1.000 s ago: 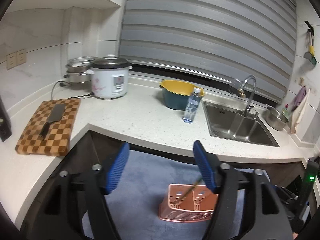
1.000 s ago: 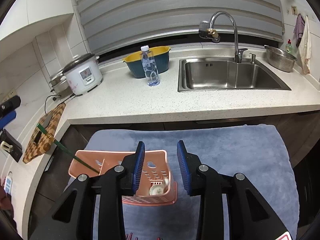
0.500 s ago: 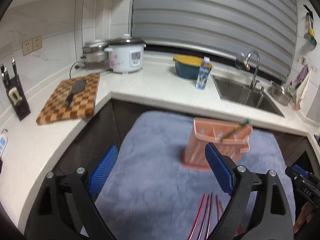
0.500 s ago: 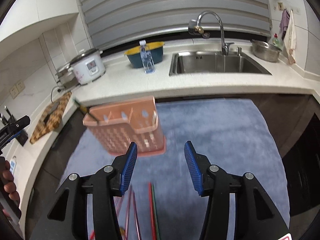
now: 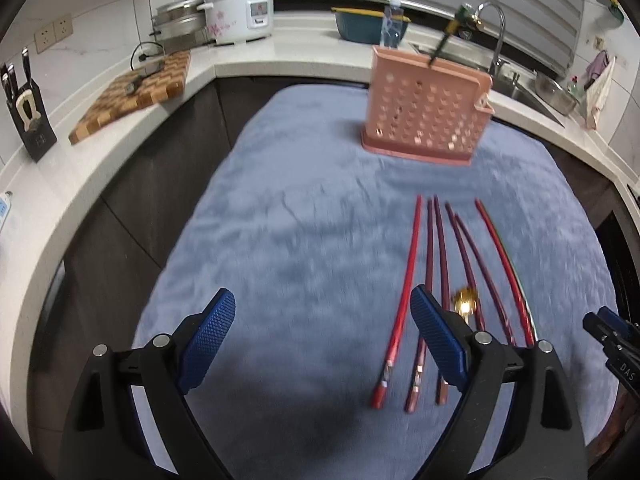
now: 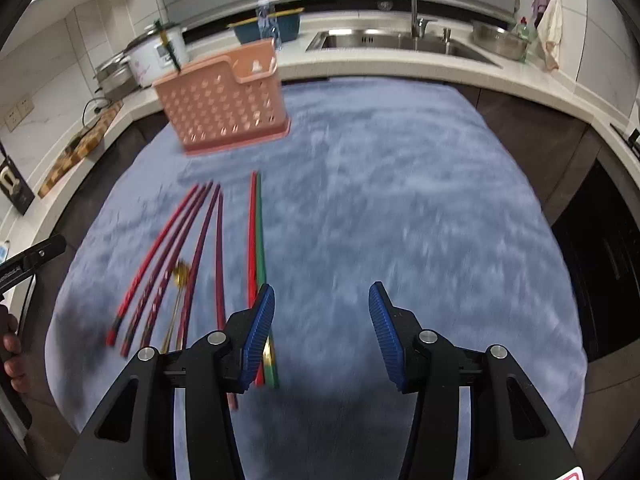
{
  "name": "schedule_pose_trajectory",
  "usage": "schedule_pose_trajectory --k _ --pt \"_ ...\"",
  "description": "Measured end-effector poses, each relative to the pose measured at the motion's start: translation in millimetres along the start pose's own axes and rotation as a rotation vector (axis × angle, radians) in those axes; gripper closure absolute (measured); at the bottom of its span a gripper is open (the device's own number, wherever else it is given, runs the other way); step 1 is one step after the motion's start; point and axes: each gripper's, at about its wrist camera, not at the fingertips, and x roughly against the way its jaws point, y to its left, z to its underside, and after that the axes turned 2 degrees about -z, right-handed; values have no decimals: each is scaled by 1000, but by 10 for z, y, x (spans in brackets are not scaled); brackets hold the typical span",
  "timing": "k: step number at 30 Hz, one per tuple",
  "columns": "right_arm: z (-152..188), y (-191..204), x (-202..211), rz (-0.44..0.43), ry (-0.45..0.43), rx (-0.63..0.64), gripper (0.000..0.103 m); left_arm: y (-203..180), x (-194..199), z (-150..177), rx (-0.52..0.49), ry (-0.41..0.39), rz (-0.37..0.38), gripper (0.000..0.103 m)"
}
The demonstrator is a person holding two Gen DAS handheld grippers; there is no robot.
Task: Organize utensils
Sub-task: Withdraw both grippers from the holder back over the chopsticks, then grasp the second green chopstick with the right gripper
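A pink perforated utensil basket stands at the far side of a blue towel, with one green chopstick sticking out of it. Several red chopsticks lie side by side on the towel, a gold spoon among them. A red and green pair lies apart on their right. My left gripper hangs open above the towel, left of the chopsticks. My right gripper is open over bare towel, its left finger above the pair's near ends.
A white counter wraps around the towel. It carries a checkered cutting board, a knife block, a rice cooker, a teal bowl and a sink with a tap. A hand shows at the left edge.
Both grippers have drawn back from the basket and sunk toward the towel, tilting downward. The chopsticks and spoon have come into view. Both pairs of jaws stand wider than a second ago.
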Motion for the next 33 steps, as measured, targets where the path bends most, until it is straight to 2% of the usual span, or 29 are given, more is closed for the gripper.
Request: schedule_pose_trajectory --k 6,10,18,33 --pt "391 44 -98 -18 63 2 55 -76 -14 334 -15 49 14 18" --pt "480 40 -145 -22 79 2 55 -95 -38 478 -22 70 11 18" --pt "545 182 -232 -22 92 67 57 -92 -96 630 -30 94 8 18" --pt "464 174 -332 -18 87 89 65 -98 -260 710 -43 128 -12 18"
